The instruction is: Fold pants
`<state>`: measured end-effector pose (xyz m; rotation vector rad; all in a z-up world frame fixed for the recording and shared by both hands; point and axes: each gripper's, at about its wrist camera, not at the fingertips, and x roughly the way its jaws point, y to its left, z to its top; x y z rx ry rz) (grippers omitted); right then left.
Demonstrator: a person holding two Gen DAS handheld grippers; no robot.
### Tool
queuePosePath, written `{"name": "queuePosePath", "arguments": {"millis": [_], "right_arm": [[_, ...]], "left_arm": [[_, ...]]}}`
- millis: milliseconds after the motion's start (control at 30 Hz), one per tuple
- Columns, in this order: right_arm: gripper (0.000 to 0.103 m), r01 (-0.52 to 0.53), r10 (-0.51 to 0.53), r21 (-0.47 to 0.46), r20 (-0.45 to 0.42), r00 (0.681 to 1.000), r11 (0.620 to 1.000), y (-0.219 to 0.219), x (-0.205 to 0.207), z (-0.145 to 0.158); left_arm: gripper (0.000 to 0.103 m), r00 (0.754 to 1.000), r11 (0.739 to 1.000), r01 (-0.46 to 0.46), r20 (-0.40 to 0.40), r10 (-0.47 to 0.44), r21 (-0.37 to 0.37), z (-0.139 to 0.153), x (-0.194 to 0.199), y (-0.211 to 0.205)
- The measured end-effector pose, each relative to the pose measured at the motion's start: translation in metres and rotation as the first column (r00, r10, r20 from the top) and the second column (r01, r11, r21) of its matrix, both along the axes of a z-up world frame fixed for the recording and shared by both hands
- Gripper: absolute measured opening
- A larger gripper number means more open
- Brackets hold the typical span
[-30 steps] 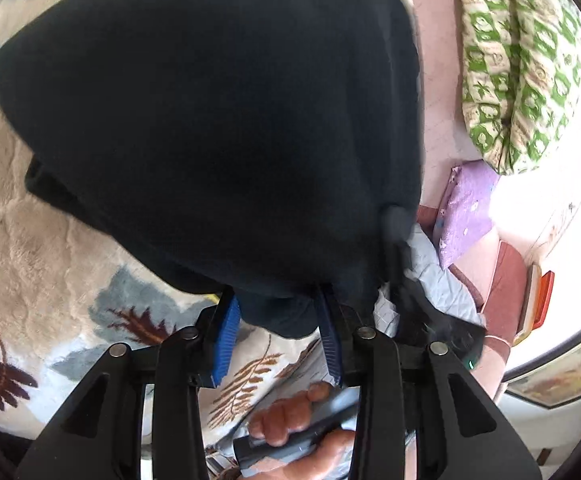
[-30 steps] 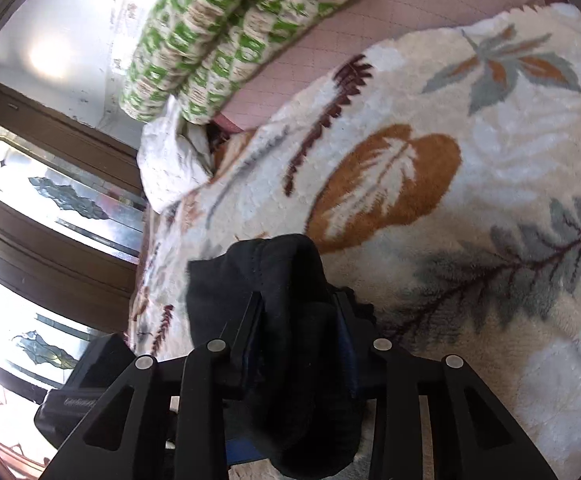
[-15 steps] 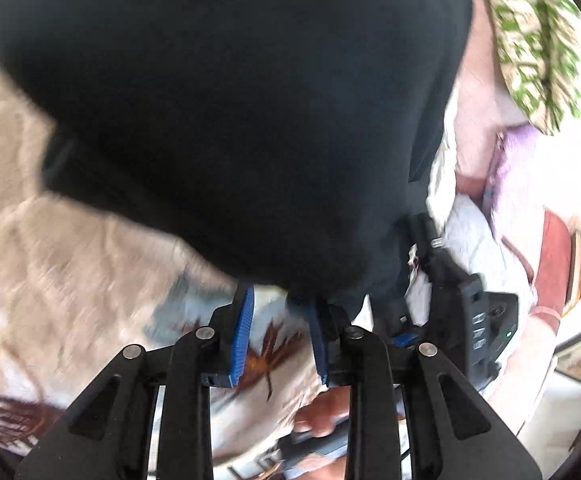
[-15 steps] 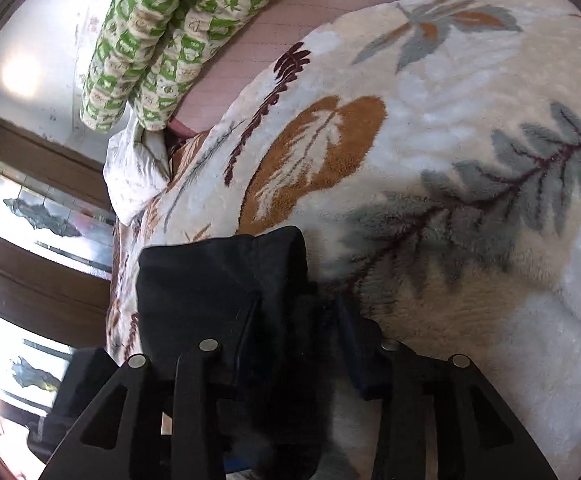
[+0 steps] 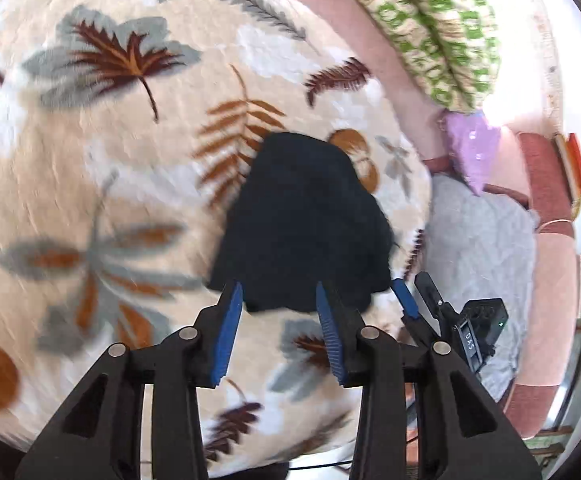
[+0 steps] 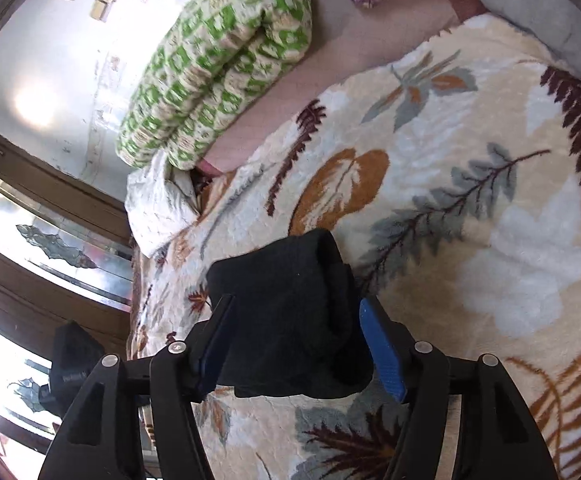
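Black pants (image 5: 302,220) just beyond left fingers (image 5: 226,332)

One pair of folded black pants (image 5: 302,220); one leaf-print blanket (image 5: 90,168); one green-checked quilt (image 5: 430,28); one purple pillow (image 5: 472,148); one grey cushion (image 5: 486,248); two grippers: left gripper (image 5: 278,300), right gripper (image 6: 294,312).
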<state>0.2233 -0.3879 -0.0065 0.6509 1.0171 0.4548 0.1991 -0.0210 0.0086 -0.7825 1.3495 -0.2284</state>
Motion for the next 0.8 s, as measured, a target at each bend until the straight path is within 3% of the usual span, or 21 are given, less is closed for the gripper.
{"name": "queuePosePath", "arguments": {"millis": [133, 300, 433, 500, 600, 733, 800], "right_arm": [[0.065, -0.015, 0.016, 0.009, -0.059, 0.998, 1.0, 0.012, 0.012, -0.022], [0.066, -0.033, 0.033, 0.004, -0.101, 0.994, 0.999, 0.016, 0.023, -0.044], [0.066, -0.06, 0.066, 0.058, -0.11, 0.992, 0.997, 0.014, 0.026, -0.057], [0.069, -0.068, 0.079, 0.094, -0.117, 0.99, 0.993, 0.014, 0.028, -0.063], [0.07, -0.084, 0.095, 0.085, -0.137, 0.986, 0.993, 0.017, 0.029, -0.071], [0.068, -0.098, 0.109, 0.091, -0.129, 0.986, 0.991, 0.015, 0.028, -0.074], [0.068, -0.095, 0.109, 0.106, -0.133, 0.985, 0.99, 0.013, 0.029, -0.075]], "left_arm": [[0.037, 0.995, 0.996, 0.088, -0.05, -0.086, 0.027, -0.023, 0.017, 0.006], [0.037, 0.981, 0.976, 0.19, 0.014, -0.193, 0.104, -0.031, 0.04, -0.01], [0.037, 0.958, 0.956, 0.283, 0.033, -0.286, 0.072, -0.038, 0.047, -0.027], [0.037, 0.947, 0.945, 0.308, 0.064, -0.316, 0.11, -0.037, 0.051, -0.037], [0.037, 0.943, 0.936, 0.322, 0.039, -0.33, 0.141, -0.045, 0.055, -0.04], [0.037, 0.95, 0.949, 0.306, 0.046, -0.31, 0.078, -0.044, 0.053, -0.018], [0.037, 0.948, 0.948, 0.304, 0.069, -0.311, 0.094, -0.038, 0.049, -0.006]]}}
